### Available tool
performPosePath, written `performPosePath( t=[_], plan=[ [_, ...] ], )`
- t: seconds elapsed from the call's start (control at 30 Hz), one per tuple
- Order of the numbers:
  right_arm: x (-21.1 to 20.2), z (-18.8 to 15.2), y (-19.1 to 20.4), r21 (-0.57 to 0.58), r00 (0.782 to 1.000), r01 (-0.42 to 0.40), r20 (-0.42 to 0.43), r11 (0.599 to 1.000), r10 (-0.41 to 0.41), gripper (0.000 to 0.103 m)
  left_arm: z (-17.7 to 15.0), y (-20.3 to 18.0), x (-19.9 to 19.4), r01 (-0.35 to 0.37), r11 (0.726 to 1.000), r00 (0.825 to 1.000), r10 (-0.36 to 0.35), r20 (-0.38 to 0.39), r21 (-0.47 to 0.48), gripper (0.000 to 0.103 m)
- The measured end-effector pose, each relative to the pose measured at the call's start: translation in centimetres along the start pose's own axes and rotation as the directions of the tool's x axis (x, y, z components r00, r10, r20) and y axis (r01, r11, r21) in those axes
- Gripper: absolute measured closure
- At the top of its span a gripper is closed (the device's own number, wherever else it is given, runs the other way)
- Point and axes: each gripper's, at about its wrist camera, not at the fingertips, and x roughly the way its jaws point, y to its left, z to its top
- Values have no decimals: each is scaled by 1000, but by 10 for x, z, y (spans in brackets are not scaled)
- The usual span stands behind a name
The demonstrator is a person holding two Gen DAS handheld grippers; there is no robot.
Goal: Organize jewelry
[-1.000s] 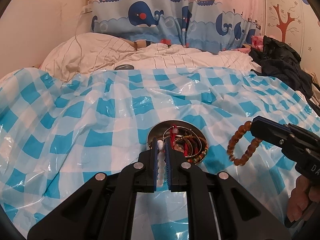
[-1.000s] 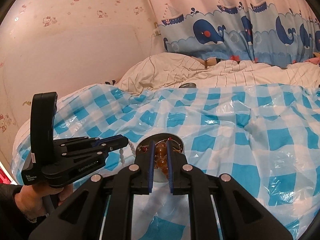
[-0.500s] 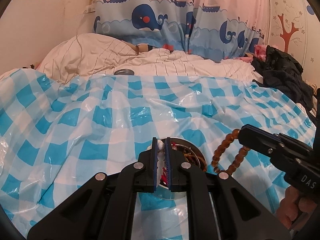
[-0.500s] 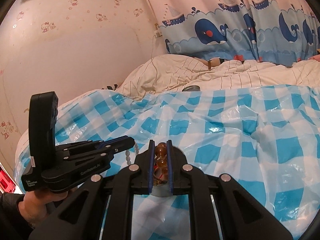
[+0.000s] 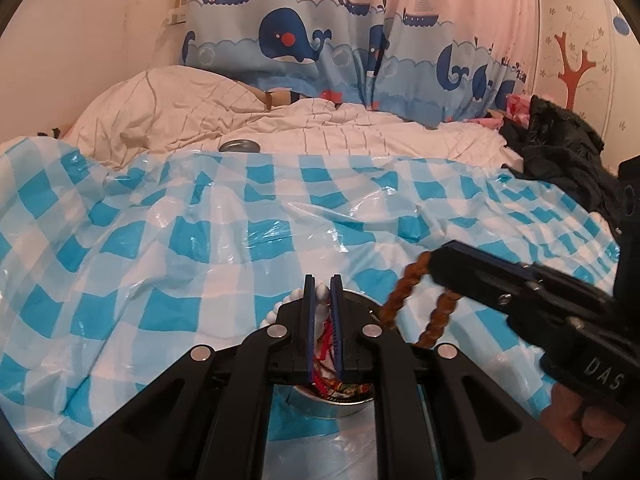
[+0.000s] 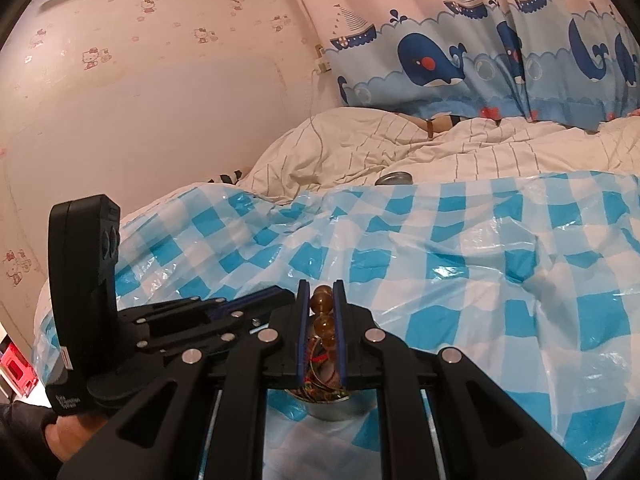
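Two bracelets, apparently each claw-pinched.

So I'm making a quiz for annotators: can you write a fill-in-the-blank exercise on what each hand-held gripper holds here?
1. The left hand-held gripper is shut on a bracelet of ____ beads.
2. The right hand-held gripper is shut on a bracelet of ____ beads.
3. Below both sits a metal ____ with more jewelry in it.
4. The cloth is checked white and ____.

Missing words: white; brown; bowl; blue
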Motion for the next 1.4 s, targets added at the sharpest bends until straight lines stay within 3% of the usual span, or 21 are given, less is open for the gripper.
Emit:
performPosePath(
  t=[0.1, 0.27, 0.53, 0.67, 0.73, 1.13, 1.23, 1.4],
  plan=[
    [9, -2, 0, 5, 1000, 0, -15, 1000, 0, 91, 3, 1, 10, 9, 1000, 1000, -9, -9, -5, 95],
    [38, -17, -15, 27, 992, 48, -118, 998, -45, 91, -5, 11, 34, 3, 999, 993, -8, -115, -40, 95],
    [52, -29, -6, -13, 975, 0, -223, 1000, -3, 82, -7, 25, 20, -37, 998, 992, 30, -120, -59, 89],
    [53, -33, 1, -47, 966, 23, -255, 999, -35, 78, -11, 32, 9, -58, 997, 992, 52, -119, -48, 80],
    [51, -34, 3, -73, 966, 71, -242, 995, -87, 76, -14, 33, 3, -64, 997, 991, 59, -117, -37, 75],
    [29, -40, 9, -58, 966, 71, -244, 996, -83, 67, -32, 40, -8, -78, 997, 985, 81, -151, 26, 67],
    [18, -48, 14, -54, 961, 91, -257, 994, -102, 58, -36, 37, -13, -88, 995, 985, 94, -147, 47, 58],
    [-9, -66, 17, -29, 950, 156, -270, 987, -158, 56, -50, 19, -21, -70, 993, 984, 85, -160, 96, 50]
  ],
)
